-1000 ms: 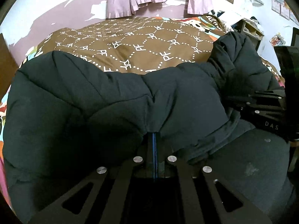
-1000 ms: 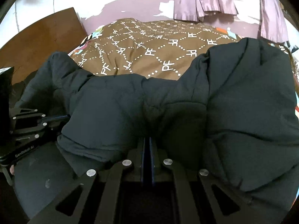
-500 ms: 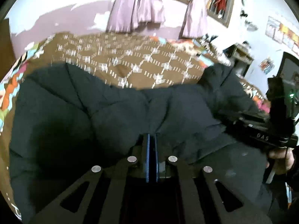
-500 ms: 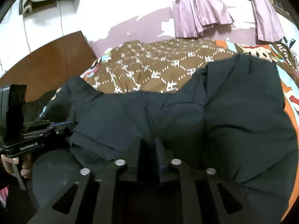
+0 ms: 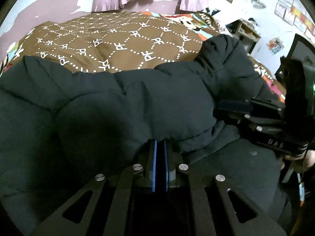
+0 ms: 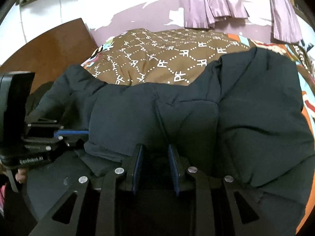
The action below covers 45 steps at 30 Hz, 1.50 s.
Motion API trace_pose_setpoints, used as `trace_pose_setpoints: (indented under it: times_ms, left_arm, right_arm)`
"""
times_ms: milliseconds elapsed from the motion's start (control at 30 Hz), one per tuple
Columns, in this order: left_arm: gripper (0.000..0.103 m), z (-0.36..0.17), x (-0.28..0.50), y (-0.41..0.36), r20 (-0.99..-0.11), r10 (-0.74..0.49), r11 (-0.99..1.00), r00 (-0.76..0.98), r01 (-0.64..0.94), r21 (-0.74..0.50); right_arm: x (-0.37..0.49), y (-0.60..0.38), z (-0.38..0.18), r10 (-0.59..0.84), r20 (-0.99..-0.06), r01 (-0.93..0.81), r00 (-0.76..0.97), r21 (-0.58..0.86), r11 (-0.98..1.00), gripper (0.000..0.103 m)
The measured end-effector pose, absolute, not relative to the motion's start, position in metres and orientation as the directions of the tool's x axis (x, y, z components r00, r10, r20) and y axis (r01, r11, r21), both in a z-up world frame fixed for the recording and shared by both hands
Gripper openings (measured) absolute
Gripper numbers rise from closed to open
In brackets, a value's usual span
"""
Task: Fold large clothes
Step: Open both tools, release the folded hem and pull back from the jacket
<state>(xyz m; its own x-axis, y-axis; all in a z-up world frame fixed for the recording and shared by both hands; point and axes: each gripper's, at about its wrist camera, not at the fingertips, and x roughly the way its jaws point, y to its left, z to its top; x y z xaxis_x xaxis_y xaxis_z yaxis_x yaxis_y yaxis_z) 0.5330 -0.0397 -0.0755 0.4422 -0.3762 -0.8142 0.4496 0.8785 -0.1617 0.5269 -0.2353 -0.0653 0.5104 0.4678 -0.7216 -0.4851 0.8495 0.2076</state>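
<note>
The bed [image 5: 122, 39] is filling the upper half of both views, its brown patterned blanket [image 6: 167, 59] running up to the purple curtains [image 6: 214, 2] at the top. Lying across the lower half is the big dark puffy jacket [image 5: 122, 106], a thick fold of it heaped over the layer beneath.

Down at the bottom centre of the left view, the left claw [image 5: 159, 147] is pinching the folded edge of the jacket, its blue pads nearly together with cloth bunching over their tips. In the right view's bottom centre, the right claw [image 6: 155, 153] is standing with its fingers parted and nothing between them, so it looks to be letting go while the left one is holding on.

My read: the fold-over is landing, and the release is in progress. Next, I reckon, the left claw needs to open too, then both need to find a fresh edge for another fold, probably the sleeve end at the far right.

Hard to make out: black on black is swallowing the seams, so which part is sleeve, hem or collar I can't say. The jacket's near edge is cut off behind the claw frames, and the person is showing only as fingers at the frame's edge.
</note>
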Motion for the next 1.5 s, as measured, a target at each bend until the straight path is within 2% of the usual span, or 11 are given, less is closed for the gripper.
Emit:
trace_pose_setpoints:
  times_ms: [233,333,433,533,700,767,800,933,1233,1400,1500]
  left_arm:
    - [0.006,-0.076,0.519,-0.027,-0.762,-0.418,0.874,0.494,0.448,-0.188]
    - [0.007,-0.055,0.506,-0.011,-0.693,-0.442,0.88,0.57,0.427,-0.209]
    - [0.01,-0.031,0.5,0.002,-0.603,-0.459,0.882,0.653,0.416,-0.22]
    - [0.019,-0.007,0.51,0.005,-0.549,-0.371,0.926,0.749,0.347,-0.152]
    - [0.019,-0.005,0.549,0.009,-0.59,-0.231,0.972,0.774,0.211,-0.103]
    - [0.019,-0.019,0.562,0.017,-0.626,-0.158,0.987,0.764,0.148,-0.069]
    - [0.019,-0.028,0.567,0.026,-0.651,-0.136,0.991,0.747,0.111,-0.08]
    - [0.026,-0.048,0.57,0.056,-0.683,-0.184,0.976,0.707,0.051,-0.21]
    - [0.026,-0.055,0.569,0.053,-0.706,-0.182,0.979,0.685,0.059,-0.196]
    - [0.03,-0.024,0.536,0.051,-0.526,-0.251,0.96,0.812,0.14,-0.241]
    - [0.03,-0.019,0.529,0.03,-0.52,-0.364,0.929,0.773,0.267,-0.255]
  right_arm:
    - [0.513,-0.249,-0.06,0.544,-0.638,-0.507,0.545,0.265,0.82,0.033]
    - [0.503,-0.252,-0.037,0.556,-0.583,-0.528,0.593,0.239,0.815,0.049]
    - [0.505,-0.25,-0.004,0.523,-0.527,-0.532,0.67,0.15,0.833,0.049]
    - [0.532,-0.243,0.024,0.483,-0.523,-0.491,0.703,0.135,0.861,0.049]
    - [0.583,-0.23,0.02,0.407,-0.592,-0.415,0.696,0.13,0.9,0.049]
    - [0.596,-0.226,0.004,0.362,-0.636,-0.386,0.682,0.107,0.916,0.04]
    - [0.602,-0.228,-0.008,0.328,-0.668,-0.362,0.668,0.093,0.927,0.028]
    - [0.609,-0.258,-0.044,0.292,-0.731,-0.218,0.617,0.198,0.956,0.002]
    - [0.591,-0.276,-0.051,0.342,-0.711,-0.168,0.615,0.305,0.937,0.0]
    - [0.57,-0.275,-0.018,0.427,-0.604,-0.278,0.674,0.328,0.903,0.007]
    - [0.559,-0.256,-0.009,0.482,-0.612,-0.396,0.627,0.282,0.874,0.007]
